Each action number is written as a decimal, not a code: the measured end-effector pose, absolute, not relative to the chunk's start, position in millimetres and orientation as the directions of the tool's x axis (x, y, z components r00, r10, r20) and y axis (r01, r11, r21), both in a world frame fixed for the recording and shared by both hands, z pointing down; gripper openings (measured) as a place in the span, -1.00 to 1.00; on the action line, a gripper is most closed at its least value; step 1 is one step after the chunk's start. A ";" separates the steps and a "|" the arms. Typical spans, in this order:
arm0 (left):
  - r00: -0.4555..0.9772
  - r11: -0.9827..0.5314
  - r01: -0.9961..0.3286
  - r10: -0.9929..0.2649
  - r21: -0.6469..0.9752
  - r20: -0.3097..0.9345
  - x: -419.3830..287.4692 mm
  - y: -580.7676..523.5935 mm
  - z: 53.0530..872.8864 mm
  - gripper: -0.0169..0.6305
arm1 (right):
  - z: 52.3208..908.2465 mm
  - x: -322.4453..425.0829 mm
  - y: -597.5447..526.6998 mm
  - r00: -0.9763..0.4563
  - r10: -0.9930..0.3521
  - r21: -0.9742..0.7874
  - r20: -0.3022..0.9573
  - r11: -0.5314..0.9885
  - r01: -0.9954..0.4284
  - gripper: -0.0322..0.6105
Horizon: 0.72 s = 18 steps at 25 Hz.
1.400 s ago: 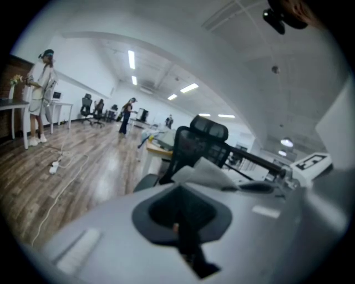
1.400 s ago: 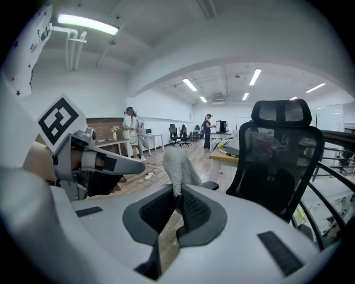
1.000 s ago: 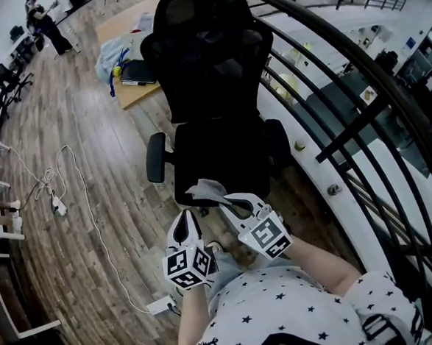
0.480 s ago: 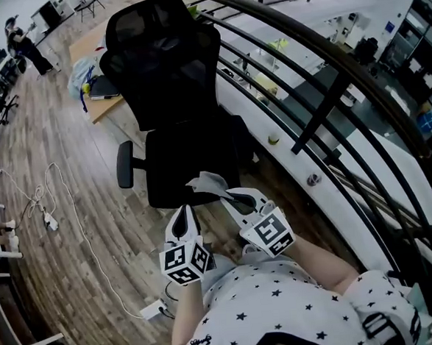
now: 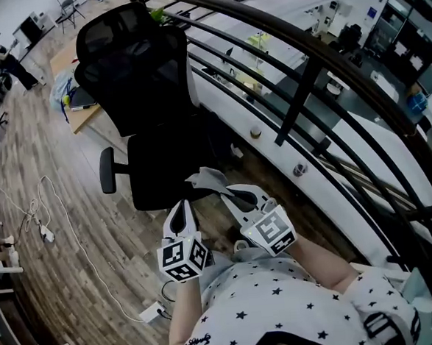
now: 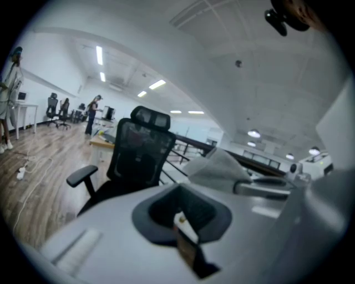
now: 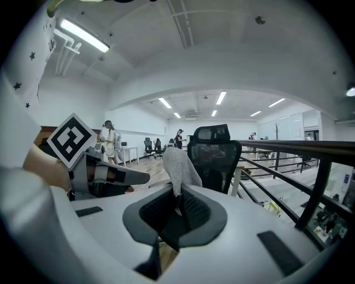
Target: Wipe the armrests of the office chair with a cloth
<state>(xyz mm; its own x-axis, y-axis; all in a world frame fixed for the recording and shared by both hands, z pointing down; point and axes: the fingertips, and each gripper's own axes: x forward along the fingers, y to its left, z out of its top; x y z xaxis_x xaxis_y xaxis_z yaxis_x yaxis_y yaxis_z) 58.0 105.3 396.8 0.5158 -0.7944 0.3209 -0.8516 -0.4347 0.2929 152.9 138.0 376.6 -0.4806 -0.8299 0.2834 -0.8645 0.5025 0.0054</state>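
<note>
A black office chair (image 5: pixel 163 161) with a mesh back stands on the wooden floor ahead of me, its left armrest (image 5: pixel 107 170) sticking out; the other armrest is hidden. My right gripper (image 5: pixel 226 197) is shut on a grey cloth (image 5: pixel 205 180), which it holds up in the air short of the seat's front edge. In the right gripper view the cloth (image 7: pixel 177 162) rises from the right gripper (image 7: pixel 178 201), with the chair (image 7: pixel 213 151) behind it. My left gripper (image 5: pixel 180 209) hangs beside it, shut and empty. The left gripper view shows the chair (image 6: pixel 138 151) and its armrest (image 6: pixel 81 175) further off.
A black metal railing (image 5: pixel 305 81) curves close along the chair's right side, with a lower floor beyond it. White cables and a power strip (image 5: pixel 43 232) lie on the floor at left. A wooden table (image 5: pixel 75 115) with bags stands behind the chair. A person (image 5: pixel 9 64) stands far off.
The chair has slid up and to the left in the head view and the railing fills more of the right. Both grippers keep their places; the cloth stays held.
</note>
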 end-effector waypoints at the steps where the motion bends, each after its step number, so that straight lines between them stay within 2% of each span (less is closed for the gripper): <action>1: 0.518 -0.436 -0.850 -0.794 0.295 0.319 61.9 105.8 395.7 -0.92 | 375.7 157.2 139.4 -0.475 -0.834 0.003 0.281 0.496 -0.868 -0.81; 18: 0.544 -0.441 -0.833 -0.763 0.334 0.350 92.4 76.2 414.4 -0.92 | 385.1 207.5 103.2 -0.376 -0.878 -0.037 0.295 0.383 -0.923 -0.81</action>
<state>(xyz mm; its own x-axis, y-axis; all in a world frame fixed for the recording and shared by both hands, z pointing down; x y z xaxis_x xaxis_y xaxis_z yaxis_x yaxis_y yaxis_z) 92.4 76.2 414.4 0.5437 -0.7629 0.3498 -0.8332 -0.4407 0.3340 207.5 103.2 385.1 -0.3761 -0.8784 0.2950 -0.9231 0.3829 -0.0369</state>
